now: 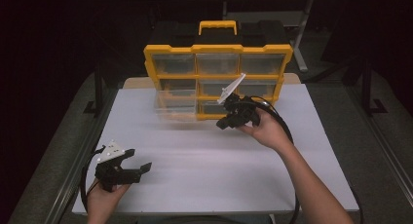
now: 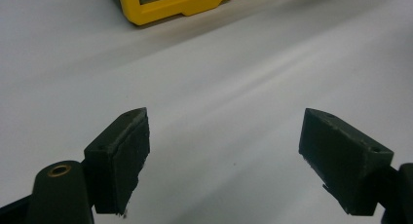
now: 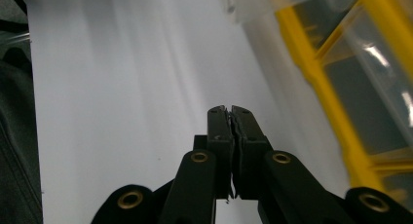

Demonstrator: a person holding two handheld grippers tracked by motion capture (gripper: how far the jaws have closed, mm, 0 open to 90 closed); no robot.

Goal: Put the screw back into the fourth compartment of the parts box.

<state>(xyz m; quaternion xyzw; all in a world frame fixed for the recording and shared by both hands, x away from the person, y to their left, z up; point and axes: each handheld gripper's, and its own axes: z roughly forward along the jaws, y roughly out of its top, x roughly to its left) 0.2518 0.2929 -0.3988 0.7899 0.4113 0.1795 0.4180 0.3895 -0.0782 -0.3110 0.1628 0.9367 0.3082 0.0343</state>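
A yellow organizer case [image 1: 217, 73] with clear drawers stands upright at the back of the white table [image 1: 214, 170]. One clear drawer [image 1: 175, 105] at its lower left is pulled out toward me. My right gripper [image 1: 224, 122] hovers in front of the case's lower middle, its jaws pressed together with nothing between them [image 3: 229, 112]; the case's yellow frame [image 3: 331, 102] runs along its right. My left gripper [image 1: 139, 160] is low at the table's near left, jaws wide apart [image 2: 224, 136] over bare tabletop, the case's bottom edge [image 2: 180, 5] far ahead.
Dark floor and metal frame legs surround the table. A grey rail [image 1: 73, 185] runs along the table's left edge. Black cables trail from both grippers toward me.
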